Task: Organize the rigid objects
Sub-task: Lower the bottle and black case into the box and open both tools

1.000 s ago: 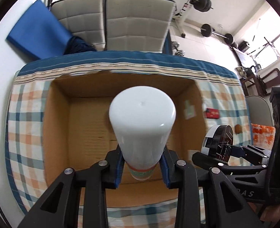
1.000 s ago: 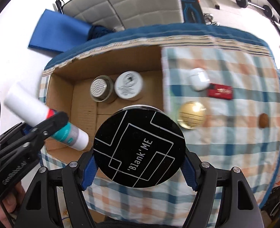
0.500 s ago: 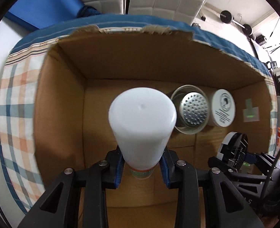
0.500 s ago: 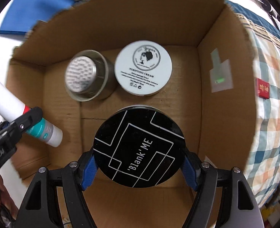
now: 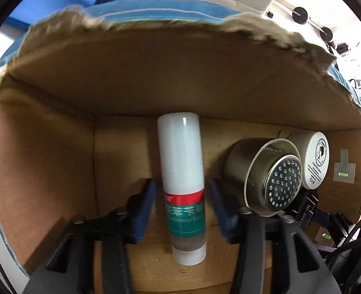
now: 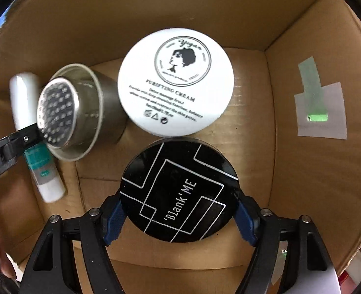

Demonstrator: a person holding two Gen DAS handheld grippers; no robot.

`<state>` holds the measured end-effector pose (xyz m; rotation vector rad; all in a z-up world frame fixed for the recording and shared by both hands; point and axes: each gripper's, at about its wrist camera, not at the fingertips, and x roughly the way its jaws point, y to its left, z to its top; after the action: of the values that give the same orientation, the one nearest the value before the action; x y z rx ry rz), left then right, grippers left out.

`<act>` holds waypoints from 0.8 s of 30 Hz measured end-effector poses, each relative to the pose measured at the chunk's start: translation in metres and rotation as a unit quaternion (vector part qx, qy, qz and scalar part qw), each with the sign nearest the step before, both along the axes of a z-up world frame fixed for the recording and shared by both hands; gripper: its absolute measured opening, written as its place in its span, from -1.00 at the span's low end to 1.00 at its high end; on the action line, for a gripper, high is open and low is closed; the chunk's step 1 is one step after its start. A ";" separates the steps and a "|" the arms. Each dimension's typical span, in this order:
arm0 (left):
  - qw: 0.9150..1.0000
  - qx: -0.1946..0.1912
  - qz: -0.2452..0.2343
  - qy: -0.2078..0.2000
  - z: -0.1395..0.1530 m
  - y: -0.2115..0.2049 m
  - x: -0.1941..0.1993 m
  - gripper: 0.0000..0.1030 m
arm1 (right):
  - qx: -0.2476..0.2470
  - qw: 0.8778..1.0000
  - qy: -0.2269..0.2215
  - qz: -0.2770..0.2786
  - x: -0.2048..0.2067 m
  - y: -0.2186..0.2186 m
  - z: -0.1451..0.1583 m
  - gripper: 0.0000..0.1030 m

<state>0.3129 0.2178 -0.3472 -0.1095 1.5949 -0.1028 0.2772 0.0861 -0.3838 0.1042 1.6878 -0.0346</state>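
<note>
A white bottle (image 5: 181, 171) with a red and teal label lies on the floor of the cardboard box (image 5: 156, 73). My left gripper (image 5: 181, 193) is open, its blue pads apart on either side of the bottle. The bottle also shows in the right wrist view (image 6: 33, 132), partly behind the metal tin. My right gripper (image 6: 179, 210) is shut on a black round "Blank'ME" tin (image 6: 180, 191), low inside the box (image 6: 303, 171).
A metal tin with a perforated lid (image 5: 266, 178) (image 6: 75, 112) and a white cream jar (image 5: 312, 161) (image 6: 175, 83) stand at the box's far wall. Green tape (image 6: 315, 98) marks the right wall. Box walls are close all round.
Both grippers have gone down into the box. My left gripper has opened and let go of the white bottle, which now lies on the box floor. The right gripper still holds the black tin.
</note>
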 end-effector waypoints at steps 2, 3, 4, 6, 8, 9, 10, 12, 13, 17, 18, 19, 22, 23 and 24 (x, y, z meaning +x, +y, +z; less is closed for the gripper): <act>1.000 0.005 0.003 0.005 0.000 0.003 -0.002 0.21 | -0.002 1.000 -0.001 0.003 0.001 0.001 0.000 0.56; 1.000 0.006 0.004 0.006 0.001 0.003 -0.003 0.27 | -0.001 1.000 0.001 0.005 0.002 0.003 0.000 0.57; 1.000 0.005 0.004 0.006 0.003 0.004 -0.004 0.29 | -0.001 1.000 0.005 0.007 0.003 0.004 -0.001 0.57; 1.000 0.004 0.001 0.008 0.008 0.004 -0.008 0.33 | -0.001 1.000 0.008 0.007 0.004 0.004 0.000 0.69; 1.000 0.004 -0.003 0.007 0.013 0.003 -0.011 0.43 | 0.003 1.000 0.012 0.007 0.007 -0.002 0.000 0.75; 1.000 0.003 -0.006 0.005 0.018 0.001 -0.015 0.52 | 0.005 1.000 0.014 0.008 0.006 -0.003 0.002 0.75; 1.000 0.005 -0.008 0.004 0.021 0.000 -0.015 0.58 | 0.006 1.000 0.016 0.009 0.002 -0.004 0.004 0.75; 1.000 0.008 -0.013 0.001 0.030 -0.004 -0.021 0.69 | 0.012 1.000 0.022 0.012 -0.004 0.001 0.010 0.86; 1.000 0.014 -0.015 -0.002 0.036 -0.006 -0.024 0.74 | 0.021 0.999 0.023 0.011 -0.007 0.004 0.013 0.89; 0.999 0.025 -0.012 -0.019 0.056 -0.007 -0.040 0.95 | 0.033 0.999 0.016 0.010 -0.016 0.008 0.029 1.00; 0.999 0.025 -0.009 -0.025 0.062 -0.006 -0.043 0.97 | 0.034 0.999 0.013 0.011 -0.017 0.009 0.033 1.00; 0.999 0.024 -0.005 -0.030 0.066 -0.005 -0.046 0.98 | 0.031 0.999 0.009 0.010 -0.019 0.008 0.038 1.00; 0.999 0.023 0.004 -0.046 0.082 0.000 -0.055 0.98 | 0.030 0.999 -0.007 0.013 -0.024 0.010 0.056 1.00; 0.998 0.026 0.005 -0.056 0.090 0.000 -0.061 0.98 | 0.025 0.999 -0.013 0.015 -0.026 0.012 0.061 1.00; 0.998 0.029 0.005 -0.062 0.094 0.002 -0.060 0.98 | 0.024 0.999 -0.020 0.017 -0.027 0.013 0.066 1.00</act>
<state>0.2527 0.2201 -0.2529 -0.0642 1.4721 -0.0537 0.2505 0.0987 -0.3180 0.1117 1.6513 0.0330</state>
